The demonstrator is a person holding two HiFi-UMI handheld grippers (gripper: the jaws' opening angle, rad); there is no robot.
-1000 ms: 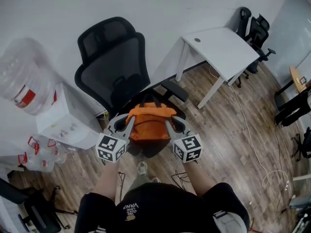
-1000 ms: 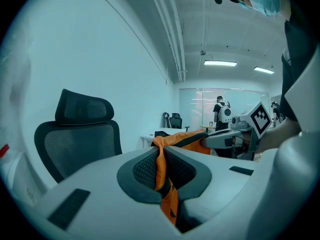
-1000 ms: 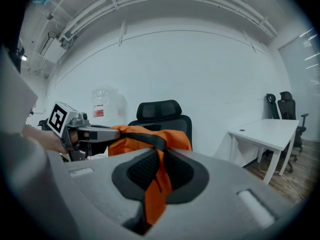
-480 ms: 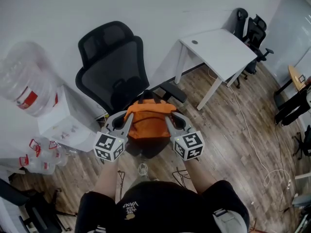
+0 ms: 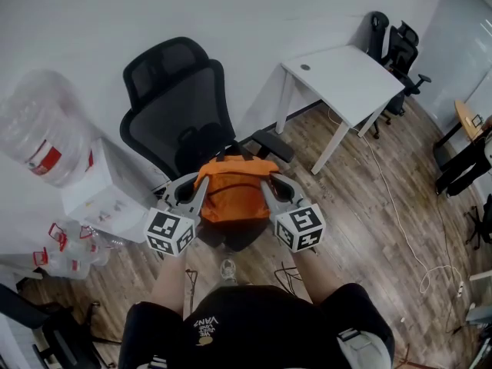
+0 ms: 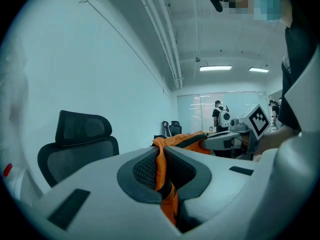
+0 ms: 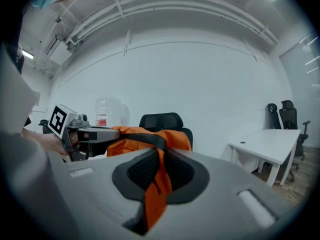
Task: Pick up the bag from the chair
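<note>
Holding two grippers out front, level and side by side.
Pinching the left gripper (image 5: 202, 186) and right gripper (image 5: 264, 186) tight on opposite edges of bag (image 5: 234, 197), forearms stretched forward.

Plain white wall (image 5: 307, 6), wood-plank floor (image 5: 361, 206), white desk (image 5: 346, 75) by wall, black office chairs (image 5: 400, 41) in corner, water jug (image 5: 34, 129) left, ceiling strip lights (image 6: 215, 68)

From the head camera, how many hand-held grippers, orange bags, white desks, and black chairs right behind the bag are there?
Grippers: 2 (left gripper, right gripper)
Orange bag: 1
White desk: 1
Black chair behind the bag: 1
Total: 5
</note>
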